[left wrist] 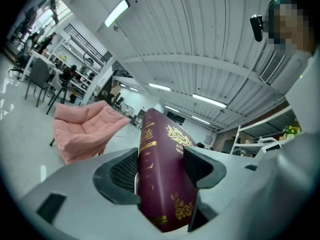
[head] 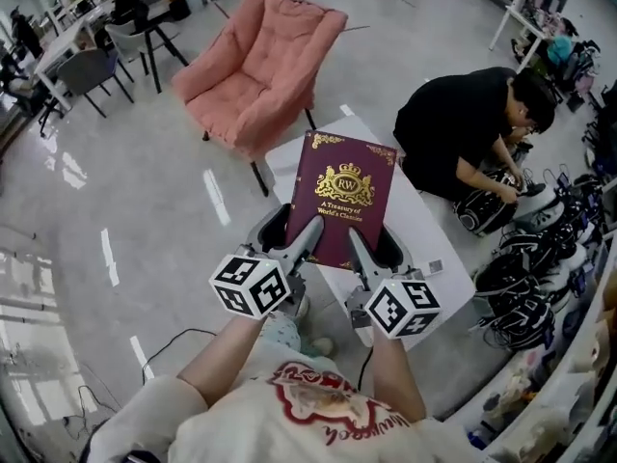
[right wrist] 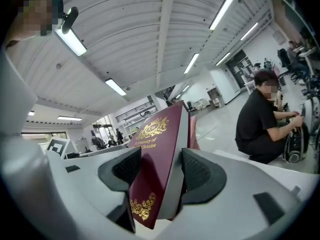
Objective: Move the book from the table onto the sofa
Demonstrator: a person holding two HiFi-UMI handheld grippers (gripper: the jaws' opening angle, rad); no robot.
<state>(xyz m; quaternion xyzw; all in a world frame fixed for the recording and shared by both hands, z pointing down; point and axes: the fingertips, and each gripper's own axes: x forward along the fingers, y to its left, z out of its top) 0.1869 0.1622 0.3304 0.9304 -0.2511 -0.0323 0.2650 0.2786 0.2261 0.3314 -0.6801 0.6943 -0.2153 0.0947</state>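
A maroon book [head: 339, 199] with gold lettering is held up in the air above the white table [head: 424, 230], tilted away from me. My left gripper [head: 301, 242] is shut on its near left corner, and my right gripper [head: 361, 250] is shut on its near right corner. In the left gripper view the book's spine [left wrist: 157, 171] stands upright between the jaws. From the right gripper view its front cover [right wrist: 152, 156] fills the gap between the jaws. The pink sofa [head: 258, 66] stands beyond the table, to the upper left.
A person in black [head: 472, 123] crouches right of the table, next to bags and gear [head: 540, 268] on the floor. Desks and chairs [head: 92, 37] stand at far left. A dark cable [head: 164, 345] lies on the grey floor near my left side.
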